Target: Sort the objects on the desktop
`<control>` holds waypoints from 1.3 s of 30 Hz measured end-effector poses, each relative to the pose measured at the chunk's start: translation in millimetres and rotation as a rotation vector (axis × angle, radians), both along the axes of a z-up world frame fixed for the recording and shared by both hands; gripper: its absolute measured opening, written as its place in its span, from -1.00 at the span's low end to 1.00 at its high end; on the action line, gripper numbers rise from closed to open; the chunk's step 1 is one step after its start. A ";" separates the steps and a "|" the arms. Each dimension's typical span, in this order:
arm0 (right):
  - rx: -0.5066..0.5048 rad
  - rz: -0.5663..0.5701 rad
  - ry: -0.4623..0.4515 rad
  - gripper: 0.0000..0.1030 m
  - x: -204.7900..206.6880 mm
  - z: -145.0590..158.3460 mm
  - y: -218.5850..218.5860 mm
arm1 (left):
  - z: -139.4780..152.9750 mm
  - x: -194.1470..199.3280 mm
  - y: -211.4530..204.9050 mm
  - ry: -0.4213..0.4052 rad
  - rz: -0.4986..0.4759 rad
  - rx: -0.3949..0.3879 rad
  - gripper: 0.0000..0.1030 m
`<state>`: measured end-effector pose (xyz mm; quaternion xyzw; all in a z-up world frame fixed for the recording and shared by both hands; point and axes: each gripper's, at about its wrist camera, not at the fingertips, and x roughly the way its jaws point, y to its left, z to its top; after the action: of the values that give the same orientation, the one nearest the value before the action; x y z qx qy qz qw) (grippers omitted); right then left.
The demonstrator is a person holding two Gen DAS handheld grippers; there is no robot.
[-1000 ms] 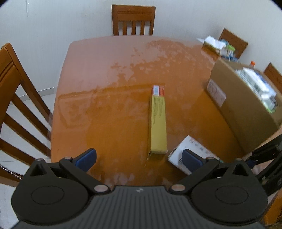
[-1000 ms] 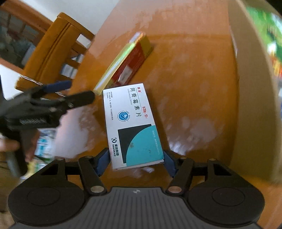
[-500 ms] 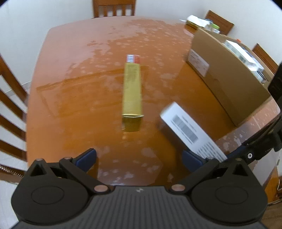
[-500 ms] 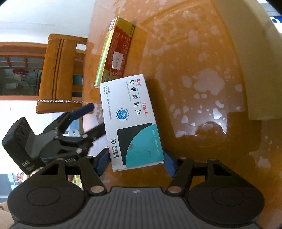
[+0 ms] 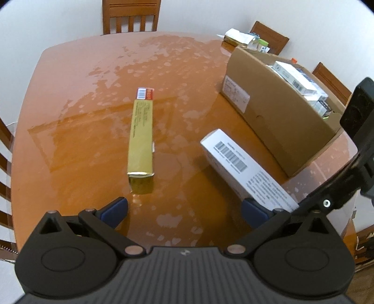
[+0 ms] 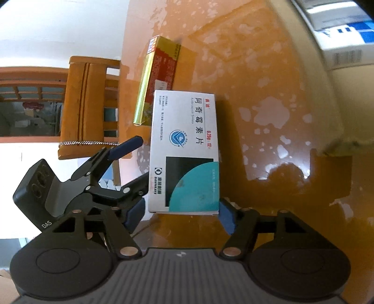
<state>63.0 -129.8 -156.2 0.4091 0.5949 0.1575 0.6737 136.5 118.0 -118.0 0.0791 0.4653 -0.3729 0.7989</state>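
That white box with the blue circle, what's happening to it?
A person is sorting boxes on the table with two hand-held grippers. The right gripper has the white medicine box between its jaws, which are opening, left pad already off it. The left gripper is open and empty near the gold box. A cardboard box already holds others.

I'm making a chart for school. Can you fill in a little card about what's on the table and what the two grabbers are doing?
table: orange-brown wood, shiny and patchy
gold box: long, lying flat mid-table
white box: medicine carton with a teal corner, between the right gripper's pads
right gripper: jaws opening, gaps showing beside the white box
left gripper: open, nothing between its pads, facing the gold box
cardboard box: on the table's right, already has packets inside
chairs: wooden, around the table
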 end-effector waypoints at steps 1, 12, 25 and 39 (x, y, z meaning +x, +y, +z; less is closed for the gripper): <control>-0.001 -0.005 0.005 0.61 -2.1 0.3 -2.2 | -0.1 0.3 -1.9 0.001 -0.005 -0.004 0.99; -0.231 0.054 -0.011 0.76 -28.4 26.0 -9.7 | -0.2 -2.2 -22.6 0.007 -0.049 -0.020 0.99; -0.664 0.227 -0.306 0.84 -34.4 90.9 32.9 | 12.5 -6.0 -10.2 -0.021 0.018 -0.007 0.99; -0.792 0.371 -0.376 0.82 -5.9 79.4 85.0 | 56.2 -6.9 44.9 -0.104 0.321 -0.134 0.99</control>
<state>57.2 -44.8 -76.8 -0.0280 0.5397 0.1074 0.8345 129.6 162.8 -61.7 -0.0307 0.4041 -0.2662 0.8746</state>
